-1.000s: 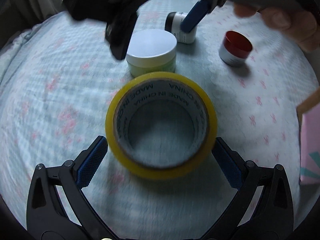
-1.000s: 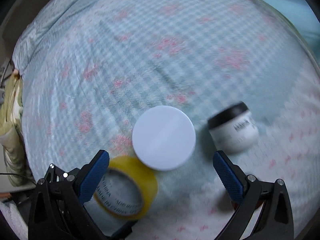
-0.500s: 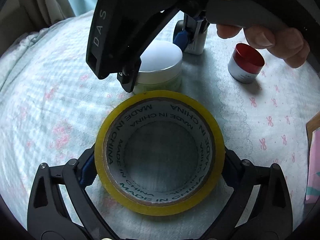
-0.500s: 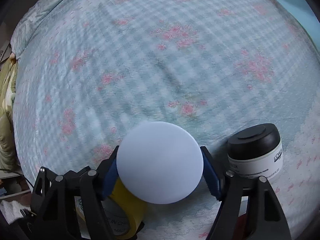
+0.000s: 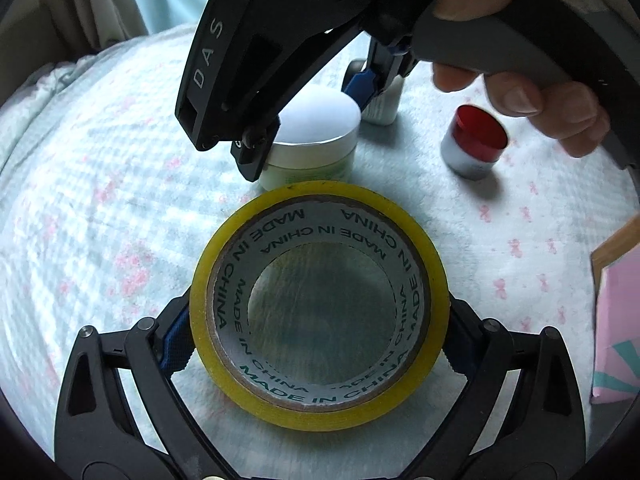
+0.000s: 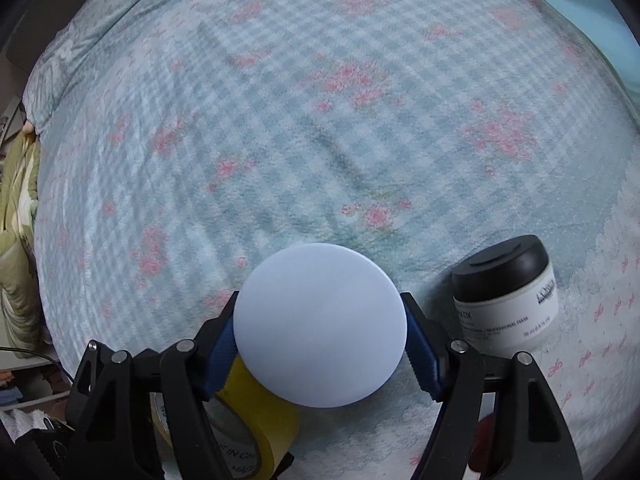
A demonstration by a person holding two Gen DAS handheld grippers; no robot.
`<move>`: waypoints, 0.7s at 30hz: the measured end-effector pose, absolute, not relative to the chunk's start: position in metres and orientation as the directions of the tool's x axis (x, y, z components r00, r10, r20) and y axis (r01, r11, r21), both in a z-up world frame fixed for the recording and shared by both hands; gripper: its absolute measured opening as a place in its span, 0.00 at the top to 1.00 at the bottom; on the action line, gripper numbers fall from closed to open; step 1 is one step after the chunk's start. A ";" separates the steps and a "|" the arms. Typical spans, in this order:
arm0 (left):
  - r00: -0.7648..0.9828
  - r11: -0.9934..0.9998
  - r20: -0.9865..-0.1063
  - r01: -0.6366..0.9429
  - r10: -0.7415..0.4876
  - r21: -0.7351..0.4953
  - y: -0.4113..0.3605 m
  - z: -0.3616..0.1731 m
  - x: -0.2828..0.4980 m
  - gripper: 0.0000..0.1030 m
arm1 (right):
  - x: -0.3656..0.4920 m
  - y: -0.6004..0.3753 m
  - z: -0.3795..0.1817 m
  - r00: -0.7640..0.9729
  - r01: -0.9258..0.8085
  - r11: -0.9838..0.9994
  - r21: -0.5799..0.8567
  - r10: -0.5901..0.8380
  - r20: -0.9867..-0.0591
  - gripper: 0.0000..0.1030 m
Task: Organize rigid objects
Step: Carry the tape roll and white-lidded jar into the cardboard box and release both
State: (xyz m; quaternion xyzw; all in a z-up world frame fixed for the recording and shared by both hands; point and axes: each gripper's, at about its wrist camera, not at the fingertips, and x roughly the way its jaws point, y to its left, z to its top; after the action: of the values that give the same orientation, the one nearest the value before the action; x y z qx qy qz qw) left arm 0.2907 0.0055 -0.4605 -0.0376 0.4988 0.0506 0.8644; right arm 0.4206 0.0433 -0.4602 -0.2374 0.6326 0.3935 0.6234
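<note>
one tape roll [image 5: 318, 300], three jars: white-lidded jar [image 6: 320, 334], black-lidded jar [image 6: 506, 294], red-lidded jar [image 5: 476, 142].

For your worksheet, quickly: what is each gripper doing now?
Left gripper: closed on the yellow tape roll.
Right gripper: closed on the white-lidded jar.

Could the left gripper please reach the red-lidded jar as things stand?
Probably not yet: the left gripper has its jaws closed on the tape roll, though the bedspread toward the red-lidded jar looks free.

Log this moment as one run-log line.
left gripper: shut on tape roll | right gripper: shut on white-lidded jar | black-lidded jar, red-lidded jar: untouched on blanket
</note>
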 end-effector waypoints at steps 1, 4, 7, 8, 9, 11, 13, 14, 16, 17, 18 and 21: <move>0.500 0.993 -0.865 -0.119 0.048 -0.014 0.005 -0.457 0.289 0.06 | 0.421 0.042 -0.457 -0.108 -0.787 0.582 0.204 0.196 -0.975 0.33; 0.511 0.994 -0.859 -0.106 0.041 -0.016 0.006 -0.444 0.283 0.06 | 0.421 0.038 -0.441 -0.108 -0.760 0.609 0.229 0.229 -0.967 0.33; 0.523 0.996 -0.852 -0.089 0.035 -0.014 0.006 -0.425 0.274 0.06 | 0.418 0.032 -0.421 -0.093 -0.737 0.633 0.238 0.253 -0.963 0.33; 0.526 0.997 -0.850 -0.082 0.033 -0.012 0.006 -0.419 0.271 0.06 | 0.418 0.029 -0.416 -0.087 -0.730 0.640 0.239 0.260 -0.962 0.33; 0.529 0.997 -0.848 -0.074 0.030 -0.011 0.005 -0.411 0.268 0.06 | 0.416 0.026 -0.406 -0.080 -0.720 0.650 0.243 0.270 -0.960 0.33; 0.535 0.998 -0.845 -0.061 0.023 -0.011 0.004 -0.396 0.263 0.06 | 0.413 0.019 -0.391 -0.068 -0.705 0.664 0.249 0.286 -0.956 0.33; 0.534 0.999 -0.846 -0.037 0.010 -0.012 0.000 -0.376 0.255 0.06 | 0.405 0.008 -0.368 -0.048 -0.685 0.684 0.253 0.304 -0.952 0.33; 0.532 1.000 -0.847 -0.023 -0.001 -0.016 -0.002 -0.365 0.251 0.06 | 0.400 0.002 -0.358 -0.038 -0.675 0.692 0.256 0.313 -0.949 0.33; 0.527 1.000 -0.849 0.009 -0.031 -0.030 -0.008 -0.344 0.240 0.06 | 0.394 -0.012 -0.334 -0.019 -0.650 0.712 0.265 0.333 -0.943 0.33; 0.526 0.999 -0.850 0.024 -0.039 -0.031 -0.013 -0.335 0.237 0.06 | 0.391 -0.019 -0.323 -0.009 -0.638 0.722 0.268 0.341 -0.940 0.33; 0.525 0.998 -0.850 0.046 -0.052 -0.033 -0.016 -0.324 0.232 0.06 | 0.387 -0.032 -0.307 0.005 -0.622 0.734 0.272 0.351 -0.936 0.33; 0.516 0.993 -0.851 0.099 -0.100 -0.056 -0.026 -0.289 0.220 0.06 | 0.373 -0.062 -0.271 0.047 -0.589 0.761 0.273 0.370 -0.928 0.33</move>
State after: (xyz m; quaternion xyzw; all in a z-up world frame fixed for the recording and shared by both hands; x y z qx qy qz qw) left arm 0.2198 -0.0264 -0.2895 -0.0003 0.4888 -0.0572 0.8705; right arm 0.3731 -0.0622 -0.2714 -0.0906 0.6040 0.3338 0.7180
